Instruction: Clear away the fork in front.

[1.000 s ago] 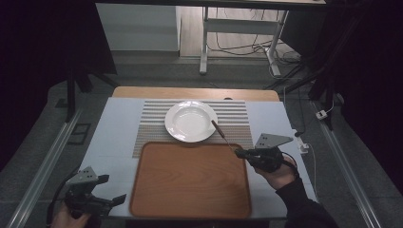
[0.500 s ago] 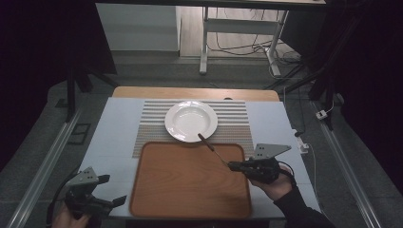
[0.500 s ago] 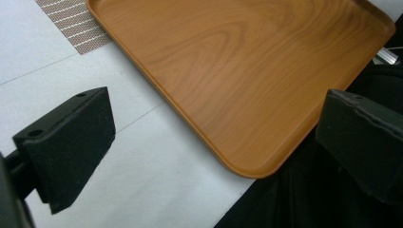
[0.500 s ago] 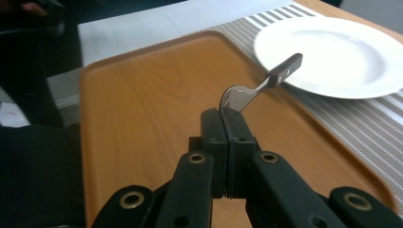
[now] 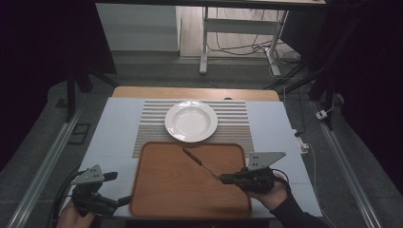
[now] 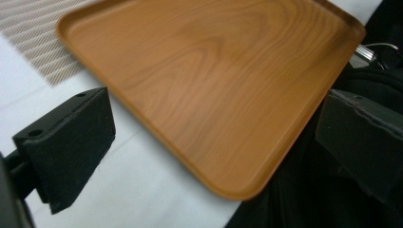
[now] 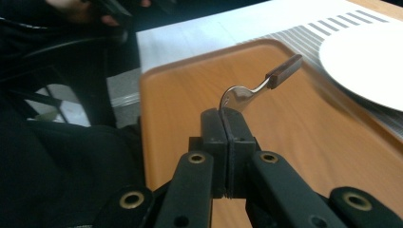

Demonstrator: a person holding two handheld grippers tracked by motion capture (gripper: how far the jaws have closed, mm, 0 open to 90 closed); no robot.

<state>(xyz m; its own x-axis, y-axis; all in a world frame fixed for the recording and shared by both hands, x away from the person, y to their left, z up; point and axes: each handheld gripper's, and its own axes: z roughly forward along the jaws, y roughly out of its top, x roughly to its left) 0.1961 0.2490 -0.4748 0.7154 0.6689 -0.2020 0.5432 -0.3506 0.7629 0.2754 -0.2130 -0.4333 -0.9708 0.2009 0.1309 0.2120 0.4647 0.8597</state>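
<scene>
Pinched shut, the right gripper (image 7: 223, 114) holds a spoon (image 7: 256, 88) by the edge of its metal bowl, with the dark handle sticking out ahead and slightly up over the tray (image 7: 304, 137). From the high view the spoon (image 5: 198, 161) hangs above the tray's (image 5: 161, 190) middle, its handle aimed toward the plate (image 5: 191, 121) beyond the tray's far rim.

The spoon looks light and stiff, but the polished bowl is likely slippery and is caught only at its rim, so it could swivel in the pads; a hold on the neck or handle would probably be steadier.

The right gripper (image 5: 228, 179) lies nearly level at the tray's right side, with the hand (image 5: 266, 190) under it and the sleeve coming in from the bottom edge.

The left gripper (image 5: 124, 201) rests at the tray's near left corner, jaws spread wide with nothing between them; its own view shows them apart on either side of the tray corner (image 6: 228, 185).
</scene>
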